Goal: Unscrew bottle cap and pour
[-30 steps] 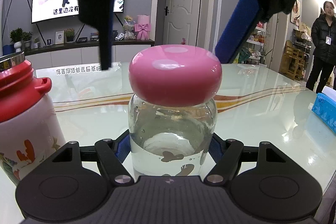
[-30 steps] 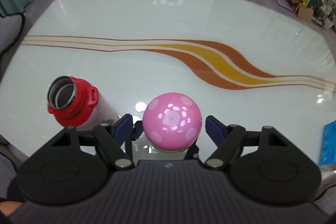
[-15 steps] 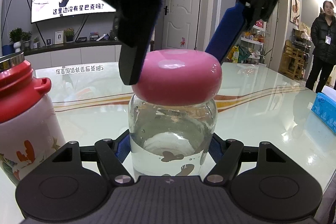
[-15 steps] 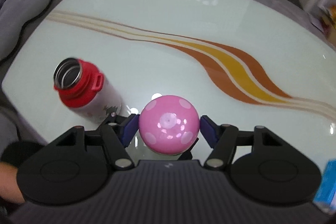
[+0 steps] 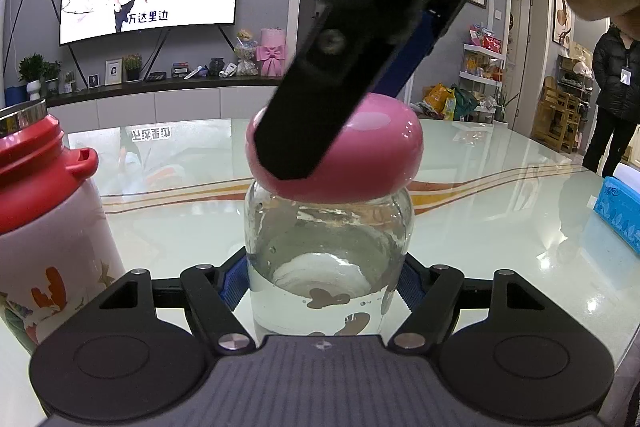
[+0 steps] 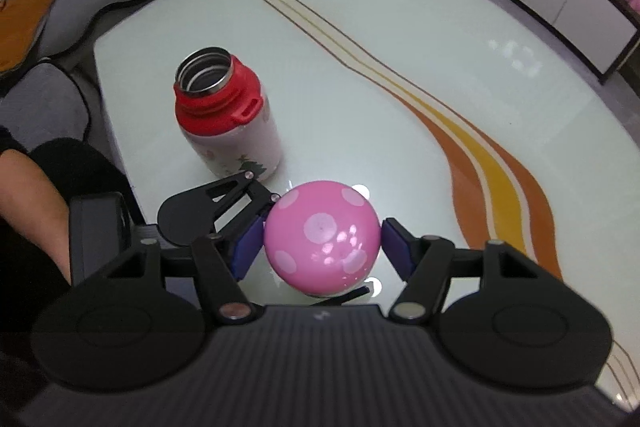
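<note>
Bottle: a clear glass bottle point(image 5: 328, 251) with brown spots printed low on its wall stands upright on the table, partly filled with clear liquid.
Cap: a round pink cap with paler pink dots point(image 6: 322, 239) sits on the bottle's neck; from the left wrist view it looks slightly tilted, lower at its left edge.
Left tool: the left tool point(image 5: 322, 281) has its blue-padded fingers point(image 5: 234, 281) pressed on both sides of the glass body, low down, clamping the bottle.
Right tool: the right tool point(image 6: 322, 243) comes from above, its blue pads point(image 6: 248, 247) flanking the cap; the left pad touches the cap, the right pad sits just beside it, and whether it grips cannot be told for sure. In the left wrist view one black finger crosses the front of the cap.
Flask: a white steel flask with a red collar and printed pattern point(image 6: 226, 119) stands open-mouthed, just to the left of the bottle, apart from it.
Table: a glossy pale-green glass table with orange and yellow wavy stripes point(image 6: 400, 39) carries both vessels.
Edge item: a blue tissue pack point(image 5: 618, 211) lies near the table's right edge.
</note>
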Available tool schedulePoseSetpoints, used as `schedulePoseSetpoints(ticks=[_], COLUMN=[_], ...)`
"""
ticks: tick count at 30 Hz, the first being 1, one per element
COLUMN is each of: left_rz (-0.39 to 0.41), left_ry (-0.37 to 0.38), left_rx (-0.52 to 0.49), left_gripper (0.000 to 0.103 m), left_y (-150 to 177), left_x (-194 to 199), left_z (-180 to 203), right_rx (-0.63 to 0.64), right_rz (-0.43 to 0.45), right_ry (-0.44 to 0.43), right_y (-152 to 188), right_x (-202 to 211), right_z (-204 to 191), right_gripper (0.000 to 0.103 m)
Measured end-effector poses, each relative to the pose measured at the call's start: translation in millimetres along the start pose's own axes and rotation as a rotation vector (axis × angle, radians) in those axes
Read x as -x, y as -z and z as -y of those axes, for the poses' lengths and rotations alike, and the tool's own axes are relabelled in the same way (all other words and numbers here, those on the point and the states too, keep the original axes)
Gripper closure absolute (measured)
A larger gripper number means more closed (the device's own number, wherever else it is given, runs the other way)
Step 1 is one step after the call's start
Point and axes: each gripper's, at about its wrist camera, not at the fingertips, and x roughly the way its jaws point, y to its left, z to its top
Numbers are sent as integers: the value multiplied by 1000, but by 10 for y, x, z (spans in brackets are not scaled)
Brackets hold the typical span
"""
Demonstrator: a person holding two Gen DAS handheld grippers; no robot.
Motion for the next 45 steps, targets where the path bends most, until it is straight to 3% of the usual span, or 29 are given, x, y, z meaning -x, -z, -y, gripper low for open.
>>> schedulePoseSetpoints(ticks=[3,7,10,12,16,23,24,26,34,42,45], left_rz=[0,-1,-1,-2,0,-3,-3,-4,-1,0,-1], left_ry=[0,0,0,0,0,3,3,4,2,7,7], left_rx=[1,1,2,2,2,3,4,4,4,4,3], left_gripper=[28,28,28,28,28,28,28,28,28,28,28], left_y=[-6,-18,-26,-32,-28,-29,-29,-27,-9,-9,-9], left_x=[-1,-3,-4,-5,-2,-14,-13,-8,21,13,12], left_z=[1,6,9,12,17,-8,-8,-1,29,51,46], right_rx=[-23,-131,-408,-601,-708,-671,-670,-669,-524,-195,-140], right_rz=[29,82,79,37,30,-3,-7,-3,-3,54,66], right_ry=[8,71,184,212,259,378,382,378,262,67,2], right_y=[-13,-25,-55,-30,-38,-159,-160,-143,-43,128,174], right_x=[54,166,183,143,73,-46,-63,-80,-41,13,21], right_z=[-75,-161,-137,-100,-173,-300,-290,-264,-136,58,183], right_gripper=[11,11,12,14,19,32,39,38,39,39,39])
